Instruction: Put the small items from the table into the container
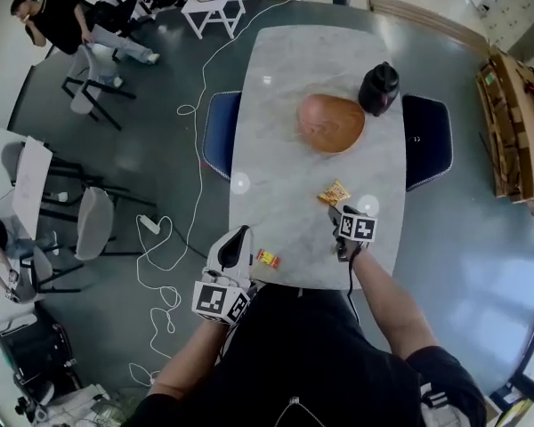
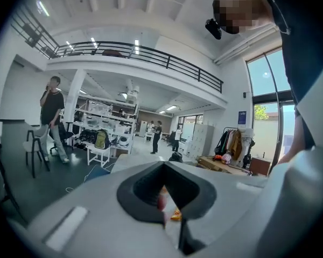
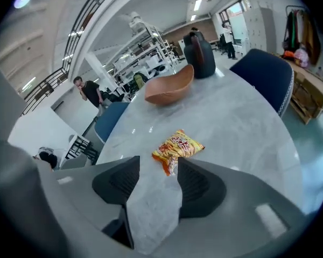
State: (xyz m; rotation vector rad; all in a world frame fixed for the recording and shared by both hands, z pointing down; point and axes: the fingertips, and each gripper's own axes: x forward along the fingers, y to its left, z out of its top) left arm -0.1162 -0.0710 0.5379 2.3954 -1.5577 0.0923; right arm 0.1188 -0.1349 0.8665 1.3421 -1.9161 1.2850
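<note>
A wooden bowl [image 1: 331, 123] [image 3: 169, 89] sits mid-table on the white marble table [image 1: 285, 78]. Nearer to me lies an orange snack packet [image 1: 335, 193] [image 3: 177, 148]. My right gripper [image 1: 340, 213] [image 3: 158, 163] stands open just short of it, tilted down, with the packet's near corner between the fingertips and the pads not pressing on it. A small red and yellow item [image 1: 268, 258] [image 2: 161, 199] lies by the table's front edge. My left gripper [image 1: 241, 235] [image 2: 164, 165] hovers close beside it to the left, jaws together and holding nothing.
A black jug [image 1: 379, 88] [image 3: 199, 55] stands right of the bowl. Blue chairs [image 1: 218, 132] [image 1: 427, 140] flank the table. A white cable [image 1: 165, 238] trails over the floor on the left. Stacked wooden boards [image 1: 512, 123] stand at right, and a person [image 1: 58, 20] sits far left.
</note>
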